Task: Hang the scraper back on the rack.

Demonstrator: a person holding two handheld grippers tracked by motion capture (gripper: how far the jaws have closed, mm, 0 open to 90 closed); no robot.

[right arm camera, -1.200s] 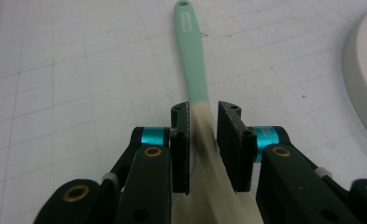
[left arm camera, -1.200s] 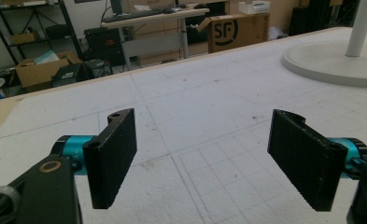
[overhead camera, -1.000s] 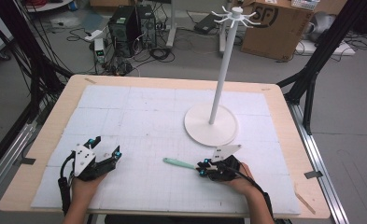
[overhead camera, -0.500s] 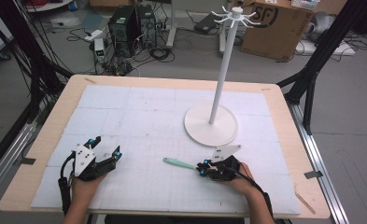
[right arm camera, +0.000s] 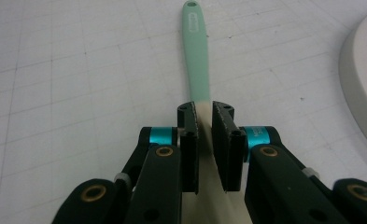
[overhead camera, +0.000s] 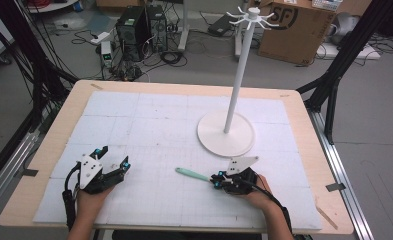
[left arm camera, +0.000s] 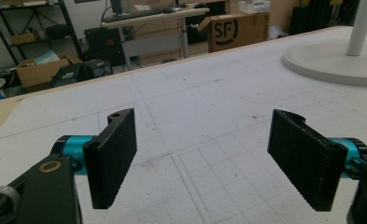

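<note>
In the lower middle of the frame the right gripper has its two black fingers closed on a spatula. The cream blade of the spatula is pressed between them and comes down to the bottom edge of the frame. Its mint green handle goes straight up to the top middle, where a small hole is at its end. It lies over the white counter with thin grid lines. At the right edge, a part of a round white base rests on the counter.

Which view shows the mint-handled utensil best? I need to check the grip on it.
The right gripper view: the utensil runs straight out from the right gripper, whose jaws clamp its cream end. The high view shows it small on the table; the left gripper view looks elsewhere.
</note>
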